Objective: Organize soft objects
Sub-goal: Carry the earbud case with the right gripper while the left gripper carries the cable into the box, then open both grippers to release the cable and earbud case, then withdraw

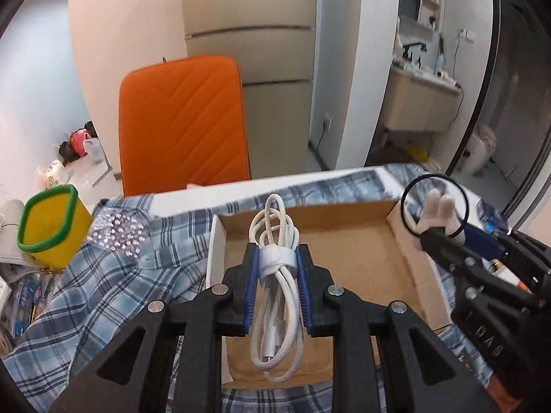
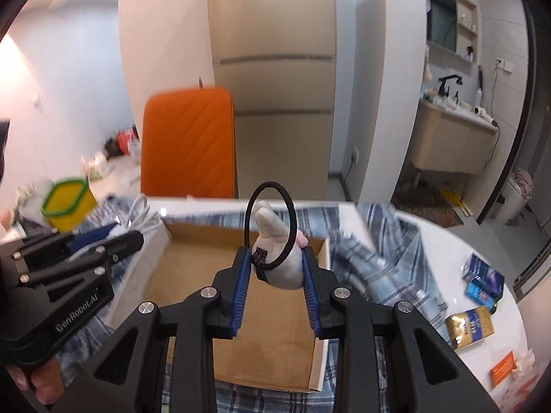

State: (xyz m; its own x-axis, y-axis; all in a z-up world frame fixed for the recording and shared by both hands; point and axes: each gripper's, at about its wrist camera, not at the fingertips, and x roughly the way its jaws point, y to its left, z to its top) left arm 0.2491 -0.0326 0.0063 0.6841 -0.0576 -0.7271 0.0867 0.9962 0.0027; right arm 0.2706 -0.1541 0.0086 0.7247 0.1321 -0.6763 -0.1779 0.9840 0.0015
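My left gripper [image 1: 275, 258] is shut on a coiled white cable [image 1: 275, 292] bound with a white strap, held above a shallow cardboard box [image 1: 361, 258]. My right gripper [image 2: 275, 261] is shut on a small white plush bunny [image 2: 275, 241] with a black elastic hair loop [image 2: 270, 220] around it, also over the cardboard box [image 2: 241, 309]. In the left wrist view the right gripper [image 1: 444, 237] shows at the right with the bunny [image 1: 435, 213] and loop. In the right wrist view the left gripper [image 2: 113, 237] shows at the left, over the box's left wall.
The box lies on a blue plaid shirt [image 1: 103, 275] spread over a white table [image 2: 482, 275]. A yellow cup with a green rim [image 1: 51, 223] stands at the left. Small boxes [image 2: 482, 282] lie at the table's right. An orange chair [image 1: 182, 120] stands behind the table.
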